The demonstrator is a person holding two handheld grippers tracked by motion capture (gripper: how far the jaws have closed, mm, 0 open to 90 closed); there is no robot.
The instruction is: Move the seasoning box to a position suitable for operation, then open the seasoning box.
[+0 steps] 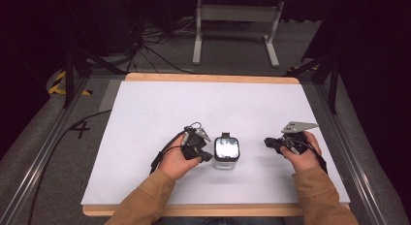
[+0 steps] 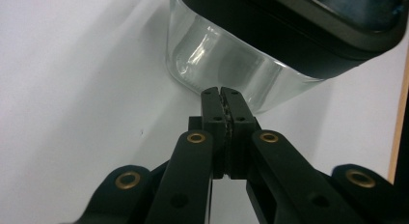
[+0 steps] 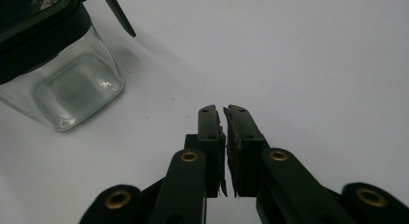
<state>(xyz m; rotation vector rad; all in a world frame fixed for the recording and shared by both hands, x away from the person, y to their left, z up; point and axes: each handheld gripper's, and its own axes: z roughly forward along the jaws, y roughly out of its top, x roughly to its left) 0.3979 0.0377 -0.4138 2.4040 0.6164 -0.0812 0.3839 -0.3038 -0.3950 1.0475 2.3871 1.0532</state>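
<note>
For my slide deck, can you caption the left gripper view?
Shut left gripper at the clear wall of a black-lidded glass container on a white table.

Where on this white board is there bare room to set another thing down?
The board's whole far half, beyond the jar, is bare, as is the near strip. It is crowded mid-board: left gripper beside the jar, right gripper farther off.
</note>
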